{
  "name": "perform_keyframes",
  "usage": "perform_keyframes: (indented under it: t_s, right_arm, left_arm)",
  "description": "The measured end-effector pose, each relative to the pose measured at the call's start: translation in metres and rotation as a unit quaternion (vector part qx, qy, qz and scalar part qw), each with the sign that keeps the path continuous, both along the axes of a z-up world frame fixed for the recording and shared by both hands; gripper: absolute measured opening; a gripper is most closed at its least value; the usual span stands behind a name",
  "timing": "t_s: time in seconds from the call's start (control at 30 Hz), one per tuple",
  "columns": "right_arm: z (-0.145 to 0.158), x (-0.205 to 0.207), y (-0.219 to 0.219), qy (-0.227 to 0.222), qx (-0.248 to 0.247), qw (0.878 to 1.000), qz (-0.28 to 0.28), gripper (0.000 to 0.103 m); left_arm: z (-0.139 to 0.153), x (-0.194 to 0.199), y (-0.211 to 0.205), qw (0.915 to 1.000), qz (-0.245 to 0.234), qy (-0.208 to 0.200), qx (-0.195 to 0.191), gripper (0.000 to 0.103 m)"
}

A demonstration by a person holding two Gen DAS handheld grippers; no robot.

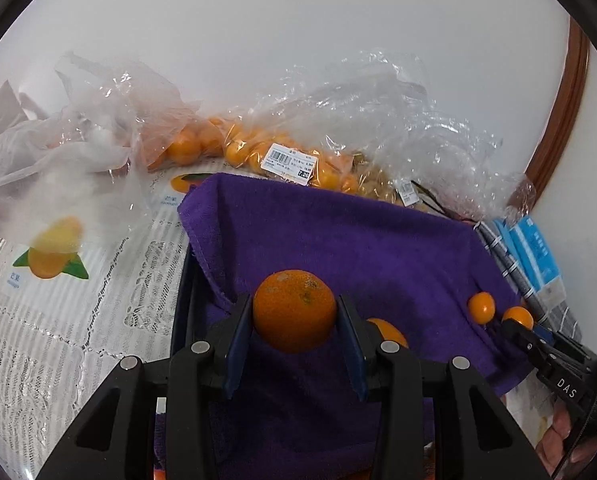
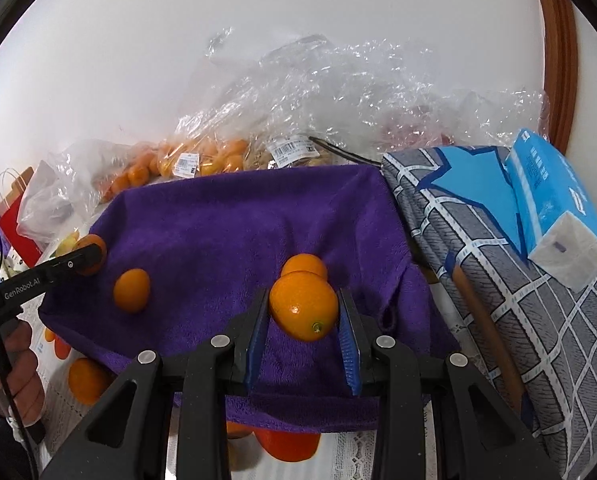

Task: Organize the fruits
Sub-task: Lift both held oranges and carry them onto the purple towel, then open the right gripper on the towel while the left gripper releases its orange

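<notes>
My left gripper (image 1: 294, 307) is shut on a speckled mandarin (image 1: 294, 320), held above a purple towel (image 1: 358, 240). A second orange fruit (image 1: 388, 332) lies on the towel behind its right finger. My right gripper (image 2: 304, 300) is shut on a small smooth orange fruit (image 2: 304, 312) over the same purple towel (image 2: 238, 220). One small orange (image 2: 304, 265) rests just beyond it and another (image 2: 131, 290) lies to the left. In the right wrist view, the left gripper (image 2: 84, 258) shows at the left edge with its mandarin (image 2: 96, 249).
Clear plastic bags of small oranges (image 1: 290, 156) lie crumpled behind the towel. A lace tablecloth (image 1: 58, 340) with fruit prints covers the table to the left. A grey checked cushion (image 2: 498, 280) and a blue tissue pack (image 2: 554, 200) sit right of the towel. Loose oranges (image 2: 86, 380) lie on the table below.
</notes>
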State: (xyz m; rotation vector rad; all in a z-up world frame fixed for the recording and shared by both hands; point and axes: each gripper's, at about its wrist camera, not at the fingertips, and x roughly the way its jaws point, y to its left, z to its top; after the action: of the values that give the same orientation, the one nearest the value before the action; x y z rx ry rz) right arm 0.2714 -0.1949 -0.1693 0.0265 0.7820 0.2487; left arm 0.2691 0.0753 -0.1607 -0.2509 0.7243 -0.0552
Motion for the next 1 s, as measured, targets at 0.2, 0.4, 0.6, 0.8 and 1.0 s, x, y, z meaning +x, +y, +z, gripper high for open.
perform_keyframes:
  t_s: [0.2,0.4,0.6,0.8,1.0]
  right_arm:
    - [-0.012,0.007,0.004,0.018,-0.008,1.0,0.002,0.033]
    - [-0.016,0.008,0.009,0.027,-0.015,1.0,0.004,0.033]
    - [-0.014,0.007,0.013,0.021,-0.025,0.999,0.007,0.043]
    - [-0.003,-0.002,0.009,-0.01,-0.021,1.0,-0.004,0.064]
    - [0.003,-0.008,0.009,-0.027,-0.029,0.999,-0.013,0.064]
  left_arm:
    - [-0.006,0.004,-0.004,0.9998,-0.006,0.01,0.015,0.04]
    - [-0.006,0.005,-0.003,0.9998,-0.007,0.013,0.015,0.04]
    - [-0.006,0.005,-0.004,0.9997,-0.008,0.014,0.016,0.041]
    - [0.001,-0.002,-0.004,0.9998,-0.001,-0.009,0.018,0.053]
    - [0.007,-0.009,0.0,0.9992,0.012,-0.034,0.017,0.053]
